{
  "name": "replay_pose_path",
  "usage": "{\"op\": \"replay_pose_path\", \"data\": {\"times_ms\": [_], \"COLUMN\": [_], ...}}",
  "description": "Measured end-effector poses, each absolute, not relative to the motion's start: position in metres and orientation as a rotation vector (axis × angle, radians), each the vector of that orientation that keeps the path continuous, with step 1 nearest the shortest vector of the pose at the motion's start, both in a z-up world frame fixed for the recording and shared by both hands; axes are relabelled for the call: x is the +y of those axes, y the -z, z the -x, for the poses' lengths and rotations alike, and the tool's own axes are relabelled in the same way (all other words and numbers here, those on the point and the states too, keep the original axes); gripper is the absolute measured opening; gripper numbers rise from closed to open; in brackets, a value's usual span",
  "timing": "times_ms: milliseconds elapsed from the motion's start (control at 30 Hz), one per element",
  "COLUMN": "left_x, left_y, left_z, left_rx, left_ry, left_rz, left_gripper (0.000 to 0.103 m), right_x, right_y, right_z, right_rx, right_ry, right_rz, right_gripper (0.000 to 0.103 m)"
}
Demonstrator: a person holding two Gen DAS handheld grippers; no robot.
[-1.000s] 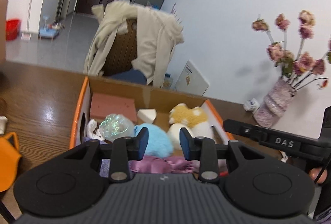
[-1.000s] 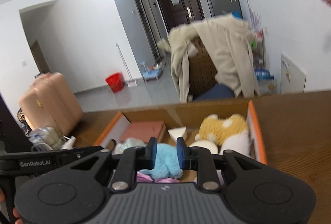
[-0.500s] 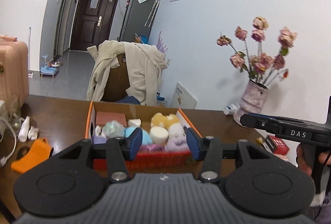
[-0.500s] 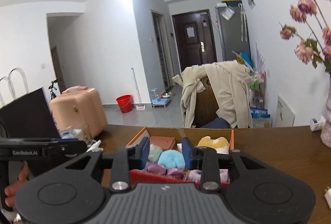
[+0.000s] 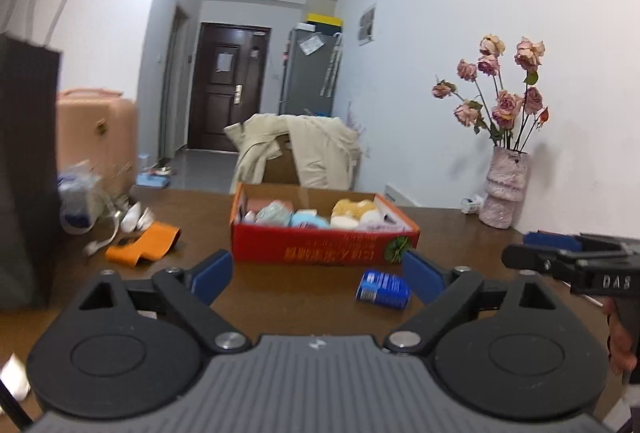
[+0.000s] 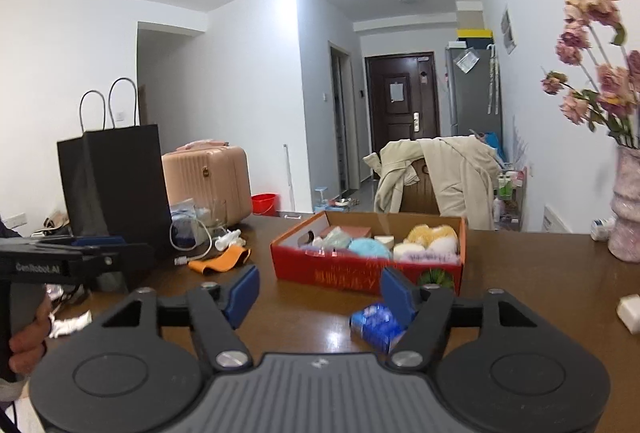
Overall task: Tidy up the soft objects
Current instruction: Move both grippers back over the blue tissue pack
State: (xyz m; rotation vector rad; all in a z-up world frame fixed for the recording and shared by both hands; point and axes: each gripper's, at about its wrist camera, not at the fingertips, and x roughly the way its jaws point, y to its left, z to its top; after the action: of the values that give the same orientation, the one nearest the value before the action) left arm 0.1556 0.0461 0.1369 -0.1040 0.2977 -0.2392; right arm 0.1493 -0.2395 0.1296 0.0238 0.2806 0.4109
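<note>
A red cardboard box (image 5: pixel 324 253) stands mid-table, holding soft items: a blue plush (image 5: pixel 308 220), a yellow plush (image 5: pixel 354 207) and pale balls. The right wrist view shows the same box (image 6: pixel 360 275) and blue plush (image 6: pixel 368 247). My left gripper (image 5: pixel 318 273) hangs well short of the box with its jaws opening and nothing between them. My right gripper (image 6: pixel 319 291) is also back from the box, jaws opening and empty. A blue crumpled packet (image 5: pixel 382 285) lies on the table in front of the box, and it also shows just beyond my right finger (image 6: pixel 376 321).
A black paper bag (image 6: pixel 116 189), cables and an orange cloth (image 5: pixel 144 243) crowd the left side of the table. A vase of dried roses (image 5: pixel 504 193) stands at the right by the wall. A coat-draped chair (image 5: pixel 296 153) is behind the table, and a pink suitcase (image 6: pixel 208 181) sits beyond it.
Both grippers have drawn far back from over the box, which now looks small and distant. Both pairs of jaws have spread wide. The blue packet has come into view.
</note>
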Motion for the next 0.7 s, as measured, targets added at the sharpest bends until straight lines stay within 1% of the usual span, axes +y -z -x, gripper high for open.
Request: {"op": "replay_pose_path", "data": {"times_ms": [67, 100, 167, 300, 533, 633, 700], "left_x": [0.049, 0.05, 0.05, 0.052, 0.049, 0.044, 0.038], "left_y": [-0.127, -0.123, -0.115, -0.106, -0.093, -0.086, -0.081], "left_z": [-0.14, -0.134, -0.124, -0.126, -0.155, -0.181, -0.199], "left_rx": [0.298, 0.291, 0.289, 0.315, 0.371, 0.43, 0.462], "left_ry": [0.246, 0.251, 0.251, 0.257, 0.256, 0.254, 0.246], "left_rz": [0.089, 0.07, 0.035, 0.047, 0.072, 0.09, 0.102], "left_gripper": [0.101, 0.102, 0.103, 0.103, 0.103, 0.103, 0.103], "right_x": [-0.236, -0.234, -0.23, -0.231, -0.236, -0.239, -0.241], "right_y": [-0.112, -0.104, -0.091, -0.076, -0.066, -0.058, -0.053], "right_z": [-0.131, -0.122, -0.109, -0.106, -0.133, -0.155, -0.171], "right_rx": [0.275, 0.271, 0.273, 0.331, 0.379, 0.437, 0.471], "right_ry": [-0.397, -0.388, -0.37, -0.399, -0.327, -0.311, -0.303], "right_rz": [-0.011, 0.014, 0.028, -0.007, -0.052, -0.079, -0.096], "right_gripper": [0.077, 0.081, 0.085, 0.088, 0.087, 0.084, 0.078]}}
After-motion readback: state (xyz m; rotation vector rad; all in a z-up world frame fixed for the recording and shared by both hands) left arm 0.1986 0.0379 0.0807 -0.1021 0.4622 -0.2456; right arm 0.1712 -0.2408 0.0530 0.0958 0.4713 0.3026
